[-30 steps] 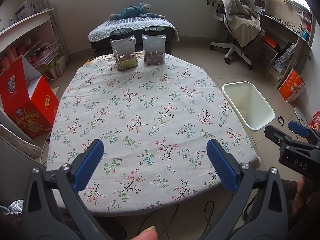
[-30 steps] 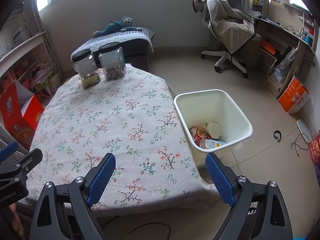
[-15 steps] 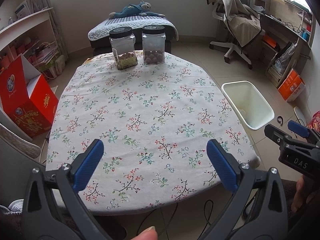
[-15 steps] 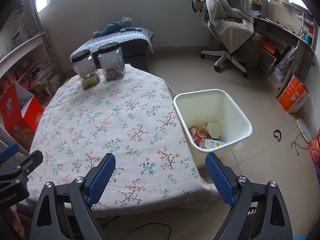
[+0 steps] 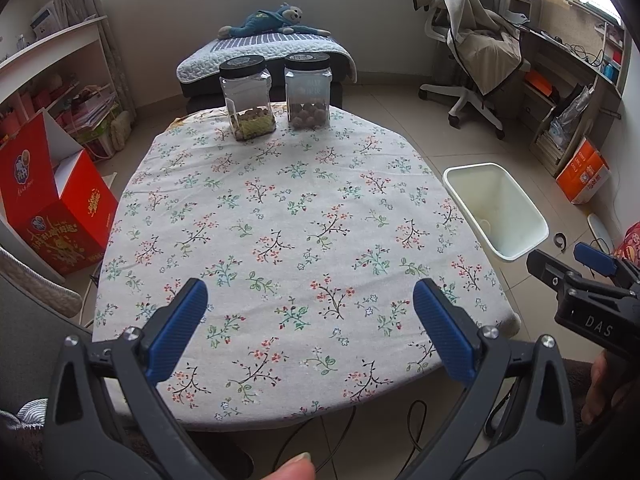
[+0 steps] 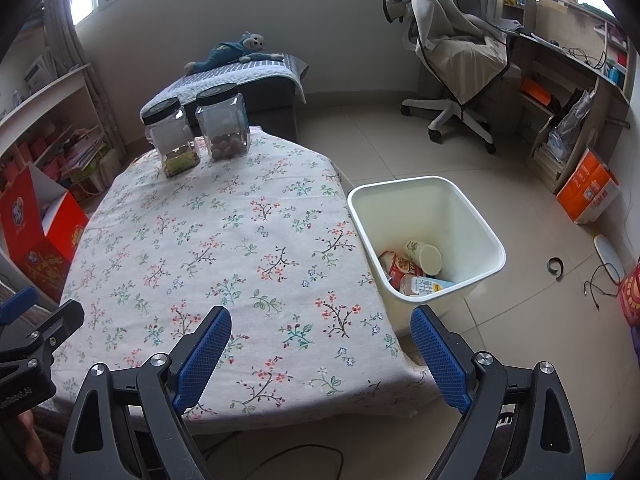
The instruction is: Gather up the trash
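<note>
Jaws wide, both grippers (image 5: 306,304) (image 6: 320,330) level.

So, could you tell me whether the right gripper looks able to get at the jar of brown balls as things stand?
Probably yes: the right gripper is open and only bare tablecloth lies before the jar.

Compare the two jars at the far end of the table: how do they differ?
The left jar holds a low layer of small brownish and yellow-green pieces, while the right jar holds round brown balls. The left jar looks clear and plain; the right jar shows a pale label on its front. The left jar stands slightly nearer the camera than the right one. Both are clear, squarish, upright, with black lids on, mostly empty, and stand side by side on the floral tablecloth.
</note>
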